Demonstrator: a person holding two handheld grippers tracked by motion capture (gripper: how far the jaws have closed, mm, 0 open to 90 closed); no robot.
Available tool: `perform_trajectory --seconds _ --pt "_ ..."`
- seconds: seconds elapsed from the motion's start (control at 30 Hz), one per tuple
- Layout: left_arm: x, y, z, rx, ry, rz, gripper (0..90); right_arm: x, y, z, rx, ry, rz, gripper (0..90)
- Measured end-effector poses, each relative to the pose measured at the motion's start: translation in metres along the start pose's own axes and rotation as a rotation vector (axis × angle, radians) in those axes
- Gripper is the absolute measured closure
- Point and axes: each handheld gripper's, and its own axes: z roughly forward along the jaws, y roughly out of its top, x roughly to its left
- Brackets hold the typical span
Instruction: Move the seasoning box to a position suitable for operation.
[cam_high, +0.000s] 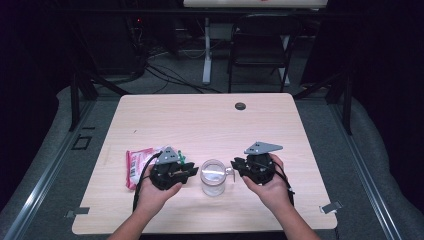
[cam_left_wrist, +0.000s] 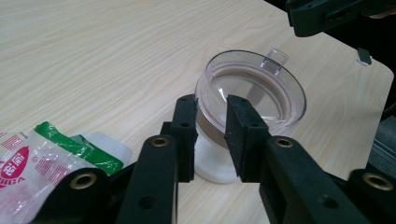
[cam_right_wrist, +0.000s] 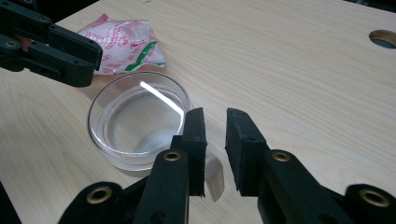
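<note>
Black jaws of my left gripper rise close in front of me, set a narrow gap apart with nothing pinched between them. Their tips sit right at the near wall of the clear cup, and I can't tell whether they touch it. The cup stands upright on the table between my two hands, with its handle turned towards my right gripper.

On that side the jaws are also nearly together, and the thin clear handle lies in the gap between them, close against one pad. I can't tell whether both pads are pressing on it.

As I judge it, the step is to take hold of the cup by its handle while the left side steadies the body. To do that well, I want the handle centred between the right pads and set deep enough that it can't slip out at the tips. I should squeeze gently, since thin clear plastic will flex and twist. The left jaws should rest against the wall rather than shove it, or the cup will slide or tip. A red and white packet lies just beside my left gripper, so I should keep my left hand from dragging it along.
</note>
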Motion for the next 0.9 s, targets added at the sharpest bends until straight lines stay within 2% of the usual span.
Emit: perform_trajectory --seconds 0.17,0.3,0.37,0.67,0.73,0.9 --pt "-0.002 -0.003 0.002 0.012 -0.005 0.014 81.2 0.002 0.000 0.003 0.003 0.009 0.014 79.2" --pt "-0.004 -0.009 0.004 0.029 -0.008 0.010 85.0 0.001 -0.001 0.009 0.019 0.008 0.024 81.3" --pt "-0.004 -0.013 0.006 0.041 -0.013 0.022 89.7 0.000 -0.004 0.012 0.036 0.009 0.034 83.5" --pt "-0.008 -0.016 0.012 0.076 -0.022 0.037 90.0 -0.003 -0.007 0.014 0.033 0.008 0.056 84.3" --pt "-0.009 -0.017 0.013 0.083 -0.020 0.039 90.0 -0.003 -0.006 0.013 0.019 0.027 0.072 84.0" --pt "-0.010 -0.019 0.016 0.101 -0.022 0.042 90.0 -0.001 -0.006 0.015 0.032 0.032 0.063 84.3"
